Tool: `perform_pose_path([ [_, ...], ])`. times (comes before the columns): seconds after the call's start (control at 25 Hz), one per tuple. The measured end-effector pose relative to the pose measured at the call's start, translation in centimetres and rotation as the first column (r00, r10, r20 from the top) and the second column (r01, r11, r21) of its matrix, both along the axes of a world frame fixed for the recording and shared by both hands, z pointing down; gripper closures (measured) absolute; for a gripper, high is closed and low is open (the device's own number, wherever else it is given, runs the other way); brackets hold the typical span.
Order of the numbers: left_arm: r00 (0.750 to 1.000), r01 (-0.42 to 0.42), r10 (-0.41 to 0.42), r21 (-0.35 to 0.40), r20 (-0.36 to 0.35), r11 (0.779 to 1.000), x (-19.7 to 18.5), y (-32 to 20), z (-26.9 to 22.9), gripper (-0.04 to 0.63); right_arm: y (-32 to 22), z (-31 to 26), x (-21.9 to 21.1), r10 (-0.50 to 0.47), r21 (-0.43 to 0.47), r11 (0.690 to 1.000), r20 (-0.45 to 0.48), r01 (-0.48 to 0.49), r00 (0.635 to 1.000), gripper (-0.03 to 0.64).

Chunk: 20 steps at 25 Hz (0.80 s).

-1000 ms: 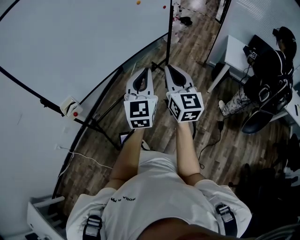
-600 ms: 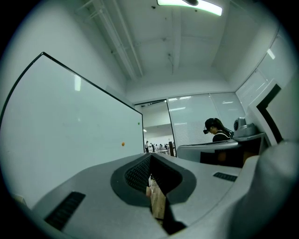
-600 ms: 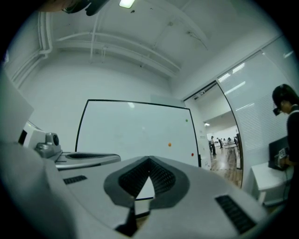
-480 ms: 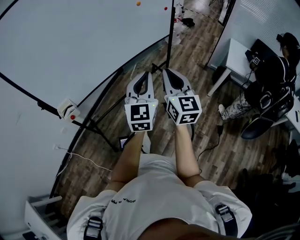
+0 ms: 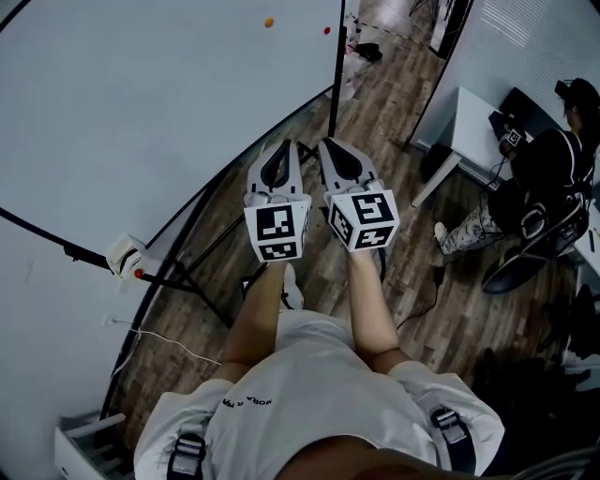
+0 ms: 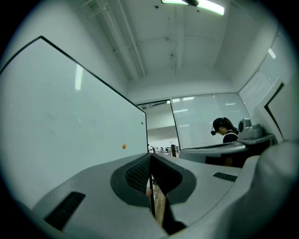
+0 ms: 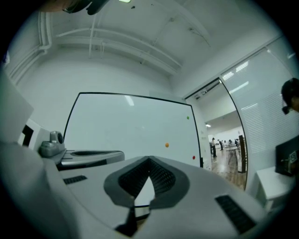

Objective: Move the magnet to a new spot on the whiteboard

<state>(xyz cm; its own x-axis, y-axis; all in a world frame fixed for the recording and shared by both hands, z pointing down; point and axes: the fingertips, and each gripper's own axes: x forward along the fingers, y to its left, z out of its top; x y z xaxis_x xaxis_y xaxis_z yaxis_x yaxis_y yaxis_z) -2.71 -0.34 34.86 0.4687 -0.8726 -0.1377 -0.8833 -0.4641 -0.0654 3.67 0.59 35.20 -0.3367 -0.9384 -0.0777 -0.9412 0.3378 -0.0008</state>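
Note:
The whiteboard (image 5: 141, 103) stands along my left, seen edge-on from above. A small orange magnet (image 5: 269, 22) sticks to it near its far end, with a red magnet (image 5: 326, 30) close to the frame edge. In the right gripper view the orange magnet (image 7: 167, 145), a green magnet (image 7: 188, 117) and the red magnet (image 7: 194, 158) dot the board's right part. My left gripper (image 5: 286, 147) and right gripper (image 5: 323, 143) are side by side, level, well short of the magnets. Both are shut with nothing between the jaws: left gripper (image 6: 150, 156), right gripper (image 7: 149, 159).
The board's black stand legs (image 5: 192, 258) spread over the wood floor below my hands. A small white box with a red dot (image 5: 125, 255) sits on the board's ledge. A white table (image 5: 473, 112) and a seated person (image 5: 548, 178) are at the right; a cable (image 5: 417, 286) lies on the floor.
Both grippers have moved forward along the board towards its far end, still side by side and shut. The magnets now sit lower in the head view.

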Motion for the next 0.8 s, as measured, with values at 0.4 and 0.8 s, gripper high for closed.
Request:
perform_pose_path([
  [0.4, 1.0, -0.027, 0.027, 0.011, -0.004, 1.0, 0.6, -12.7, -2.4, 0.594, -13.0, -2.5, -0.1, 0.018, 0.01, 1.0, 0.007, -0.018, 1.0, 0.603],
  [0.8, 0.999, -0.046, 0.047, 0.026, -0.005, 0.999, -1.4, -22.1, -2.5, 0.594, -22.6, -2.3, -1.9, 0.039, 0.007, 0.999, 0.014, -0.039, 0.999, 0.603],
])
